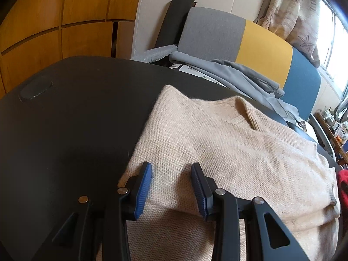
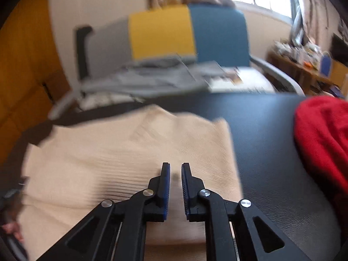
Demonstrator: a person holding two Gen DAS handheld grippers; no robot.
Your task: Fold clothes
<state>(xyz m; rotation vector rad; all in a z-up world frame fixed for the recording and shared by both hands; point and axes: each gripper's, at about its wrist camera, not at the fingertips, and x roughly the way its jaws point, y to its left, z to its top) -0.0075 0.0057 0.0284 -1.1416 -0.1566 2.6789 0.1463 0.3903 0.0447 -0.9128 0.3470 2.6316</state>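
- Filling the lower half of both views, the black bench [image 1: 76,130] carries the clothes, its bare surface taking the left of the left wrist view and the right of the right wrist view.
- Behind the bench, in the upper middle of each view, stands a chair [image 1: 261,43] with a back in grey, yellow and blue panels; grey garments [image 1: 235,74] lie piled on its seat.
- The beige knit sweater [image 1: 217,143] lies folded on the bench, centre to lower right in the left wrist view and lower left to centre in the right wrist view, its ribbed collar toward the chair.
- A red garment [image 2: 322,139] sits on the bench at the right edge of the right wrist view, apart from the sweater.
- The left tool [image 1: 171,169] hangs over the sweater's near left corner, jaws spread wide, nothing between its blue pads [image 1: 143,191].
- The right tool [image 2: 175,170] hangs over the sweater's near right part, jaws parted by a narrow gap and empty; this view is motion-blurred.
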